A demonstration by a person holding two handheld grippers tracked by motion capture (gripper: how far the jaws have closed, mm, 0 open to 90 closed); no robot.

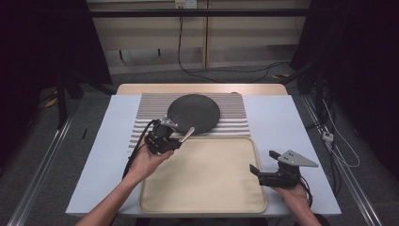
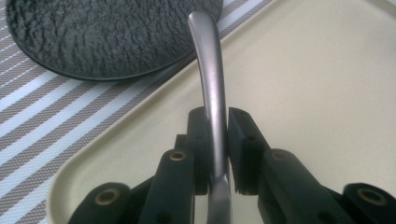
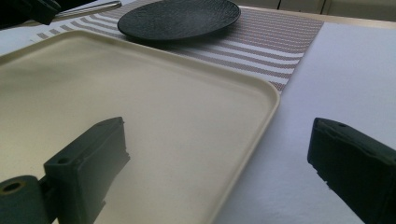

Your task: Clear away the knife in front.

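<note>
My left gripper point(image 1: 174, 142) hovers over the far left corner of the beige tray point(image 1: 207, 179), shut on a metal utensil point(image 1: 187, 134). In the left gripper view the utensil's curved silver handle point(image 2: 209, 70) sticks out past the gripper point(image 2: 217, 135), pinched between both pads; its working end is hidden. A round black textured plate point(image 1: 194, 113) lies on the striped placemat point(image 1: 141, 125) just beyond. My right gripper point(image 1: 263, 162) rests by the tray's right edge, open and empty. In the right gripper view this gripper point(image 3: 219, 163) straddles the tray's rim point(image 3: 261, 116).
A pale blue cloth point(image 1: 277, 117) covers the wooden table under the mat and tray. The plate point(image 3: 180, 18) and the left gripper with the utensil point(image 3: 88, 8) appear far off in the right gripper view. Dark floor and cables surround the table.
</note>
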